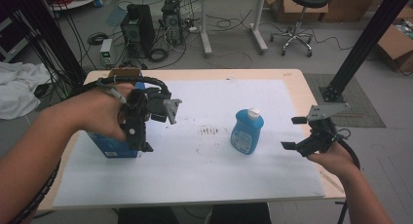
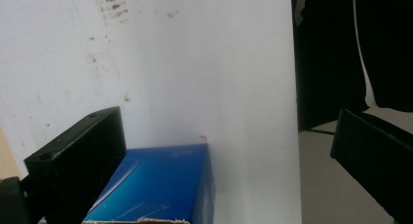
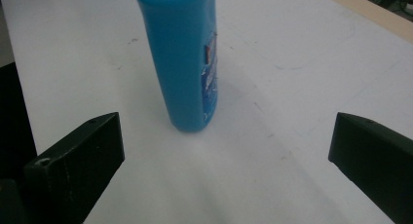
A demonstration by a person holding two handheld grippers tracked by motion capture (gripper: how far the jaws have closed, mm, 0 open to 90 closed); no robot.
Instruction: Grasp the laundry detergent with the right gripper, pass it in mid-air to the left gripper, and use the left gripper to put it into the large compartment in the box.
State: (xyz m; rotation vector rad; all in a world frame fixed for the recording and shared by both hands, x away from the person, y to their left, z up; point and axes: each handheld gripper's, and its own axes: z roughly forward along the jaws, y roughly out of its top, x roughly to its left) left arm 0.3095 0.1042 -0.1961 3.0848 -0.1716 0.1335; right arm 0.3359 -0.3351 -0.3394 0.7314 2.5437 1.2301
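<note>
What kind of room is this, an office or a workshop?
Probably a lab or workshop: black computer towers sit on the grey floor among loose cables, brown cardboard boxes are stacked at the side, and a black rolling stool stands behind the table.

A white sheet [image 1: 272,170] is spread over the wooden table [image 1: 297,83], with brown stains [image 1: 210,131] at the centre. A black stool [image 1: 298,19] is seen at the upper right, computer towers [image 1: 139,27] at the upper left.
</note>
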